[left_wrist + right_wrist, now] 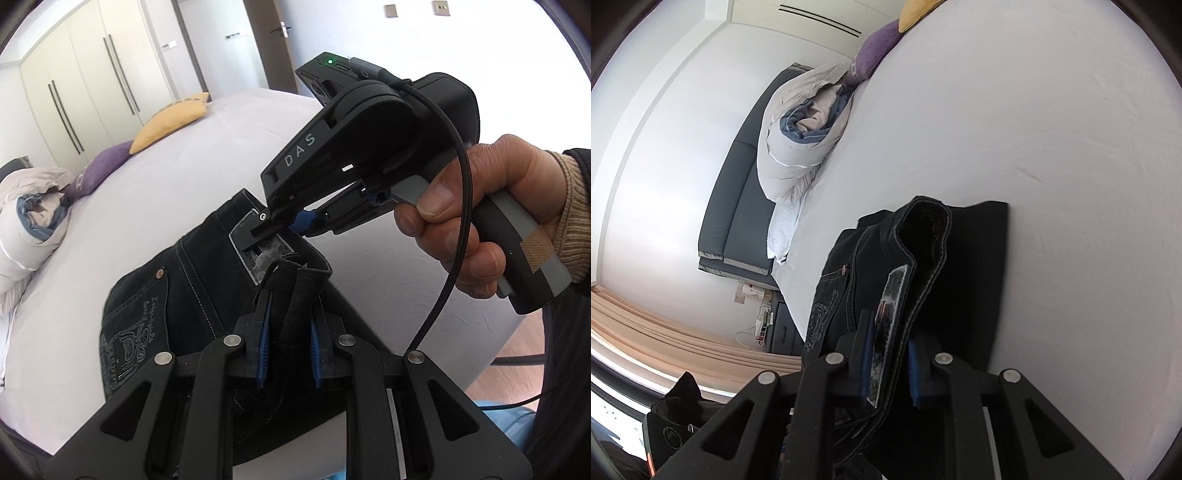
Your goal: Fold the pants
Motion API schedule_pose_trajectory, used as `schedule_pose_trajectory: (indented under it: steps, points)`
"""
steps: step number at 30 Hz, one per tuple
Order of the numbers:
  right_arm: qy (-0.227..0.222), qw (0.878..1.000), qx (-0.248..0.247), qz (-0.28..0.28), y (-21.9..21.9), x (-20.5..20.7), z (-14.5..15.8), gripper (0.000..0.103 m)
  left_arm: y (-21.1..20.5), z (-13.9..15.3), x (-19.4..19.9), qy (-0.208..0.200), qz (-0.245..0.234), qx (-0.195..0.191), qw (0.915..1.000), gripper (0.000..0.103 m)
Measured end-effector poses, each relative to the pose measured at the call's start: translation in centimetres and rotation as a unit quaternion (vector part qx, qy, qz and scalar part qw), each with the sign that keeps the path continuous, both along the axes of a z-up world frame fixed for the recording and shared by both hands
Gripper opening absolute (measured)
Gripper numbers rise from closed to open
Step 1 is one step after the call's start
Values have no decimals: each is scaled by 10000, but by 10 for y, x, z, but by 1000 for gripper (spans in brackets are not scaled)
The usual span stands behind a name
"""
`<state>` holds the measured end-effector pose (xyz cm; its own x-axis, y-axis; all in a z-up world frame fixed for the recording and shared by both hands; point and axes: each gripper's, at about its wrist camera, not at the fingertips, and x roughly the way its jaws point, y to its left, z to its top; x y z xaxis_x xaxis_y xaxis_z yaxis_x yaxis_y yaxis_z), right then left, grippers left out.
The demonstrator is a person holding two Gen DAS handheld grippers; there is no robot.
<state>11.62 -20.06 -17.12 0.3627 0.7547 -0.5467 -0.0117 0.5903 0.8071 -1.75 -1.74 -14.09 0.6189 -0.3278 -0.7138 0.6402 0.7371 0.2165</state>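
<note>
Lay across the bed (155, 206): black pants (207, 266), waistband raised. Clamped it at two spots: left gripper (288, 314) and right gripper (258, 230), jaws nearly closed on cloth. Beyond: yellow pillow (170, 122), purple pillow (99, 170), rolled duvet (798, 147), wardrobe (74, 85).

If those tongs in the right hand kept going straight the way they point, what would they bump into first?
The right tongs already pinch the dark pants at the waistband, so more of that denim comes first, then probably the pale bed sheet beneath; depth is hard to judge.
</note>
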Motion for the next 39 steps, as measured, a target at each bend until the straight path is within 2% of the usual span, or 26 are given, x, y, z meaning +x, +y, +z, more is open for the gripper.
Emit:
schedule_pose_trajectory:
  steps: [4,8,10,13,15,16,17,19,20,22,24,26,28,29,31,32,33,34,35,37,39]
  points:
    - [89,9998,130,-105,-12,-10,-16,17,-1,-10,-2,110,-58,83,9999,16]
    - [265,9995,115,-146,-12,-13,-37,17,-2,-40,1,400,-52,292,9988,17]
    - [273,9992,206,-212,-14,-11,-41,18,-5,-44,-2,344,-45,334,9988,19]
    - [261,9992,236,-210,-19,-10,-38,32,-2,-42,-10,469,-126,184,9986,36]
    - [219,9991,159,-336,-28,-11,-32,40,3,-38,-20,602,-206,31,9980,69]
    - [196,9988,55,-436,-33,-11,-27,46,9,-34,-26,686,-287,-52,9972,74]
    - [189,9984,-83,-520,-39,-14,-24,51,16,-31,-31,703,-326,-104,9969,76]
    - [133,9972,-290,-676,-47,-16,-11,51,33,-22,-40,699,-343,-240,9967,76]
    - [85,9974,-182,-685,-48,-17,-6,51,43,-16,-43,701,-334,-375,9963,76]
    - [-222,9974,387,-571,-42,-21,12,51,66,-7,-39,651,-97,-551,9963,76]
    - [-517,9953,785,-246,-23,-21,27,51,96,4,-20,657,293,-852,9938,76]
    - [-649,9931,980,67,-4,-19,34,51,124,12,4,669,761,-1024,9896,76]
    - [-693,9920,947,469,21,-17,34,51,146,17,14,690,1018,-1243,9846,76]
    - [-649,9924,886,555,27,-16,30,51,162,13,26,801,1202,-1469,9785,76]
    - [-185,9955,672,638,34,-15,-2,51,181,1,49,1069,1433,-1711,9689,76]
    - [33,9972,465,588,32,-16,-16,44,190,-11,56,1269,1528,-1815,9631,76]
    - [256,9977,271,566,31,-20,-33,31,195,-24,61,1456,1621,-1785,9595,76]
    - [270,9980,297,479,24,-27,-45,9,199,-38,64,1615,1669,-1739,9570,75]
    - [262,9984,311,399,19,-33,-49,0,202,-48,62,1657,1731,-1679,9562,75]
    - [304,9983,440,251,5,-44,-54,0,204,-58,55,1648,1788,-1664,9556,75]
    - [283,9989,303,209,-3,-53,-47,0,206,-56,47,1597,1756,-1626,9577,75]
